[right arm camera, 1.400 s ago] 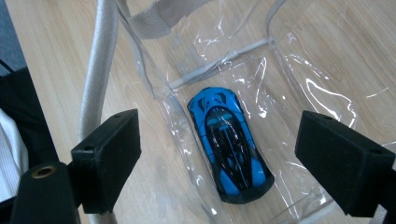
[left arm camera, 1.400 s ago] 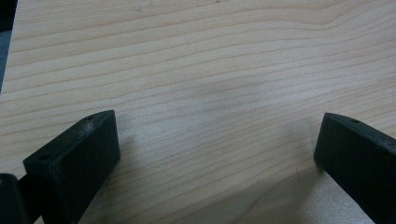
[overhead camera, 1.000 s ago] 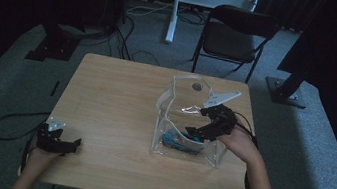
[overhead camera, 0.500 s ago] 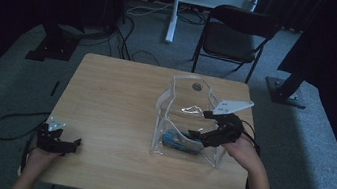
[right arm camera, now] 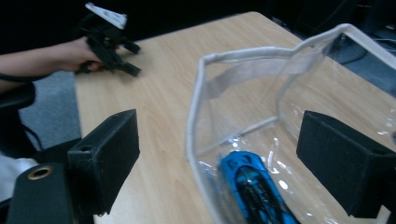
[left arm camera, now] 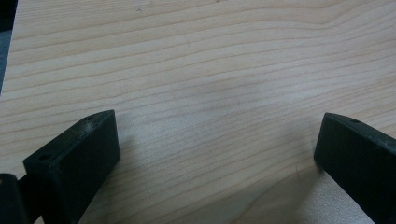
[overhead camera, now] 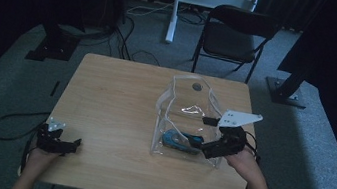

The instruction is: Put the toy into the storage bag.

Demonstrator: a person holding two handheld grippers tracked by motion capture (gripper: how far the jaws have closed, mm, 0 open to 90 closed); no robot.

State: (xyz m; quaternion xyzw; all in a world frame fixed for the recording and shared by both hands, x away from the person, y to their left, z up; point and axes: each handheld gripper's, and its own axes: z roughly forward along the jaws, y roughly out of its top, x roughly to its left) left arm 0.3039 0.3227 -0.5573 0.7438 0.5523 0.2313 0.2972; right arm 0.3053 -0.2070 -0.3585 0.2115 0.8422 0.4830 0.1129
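Observation:
A clear plastic pouch (overhead camera: 189, 109) with a white rim stands open on the wooden table (overhead camera: 116, 92), right of centre. A blue toy car (overhead camera: 180, 141) lies inside on its bottom. My right gripper (overhead camera: 210, 137) is at the pouch's near right corner, open, its jaws either side of the pouch wall. In the right gripper view the right gripper (right arm camera: 219, 144) straddles the pouch (right arm camera: 261, 107) rim, with the car (right arm camera: 254, 189) below, untouched. My left gripper (overhead camera: 68, 144) rests open at the table's front left corner. The left gripper (left arm camera: 217, 135) has only bare wood between its jaws.
A black folding chair (overhead camera: 235, 39) stands beyond the table's far edge, with a white stand base (overhead camera: 211, 0) behind it. Cables lie on the grey carpet at left. The other hand and left gripper (right arm camera: 109, 35) appear at the far table corner.
My right gripper has drawn back from over the pouch's opening, moving right and toward the near edge, and now sits lower at the pouch's corner. The left gripper has stayed put.

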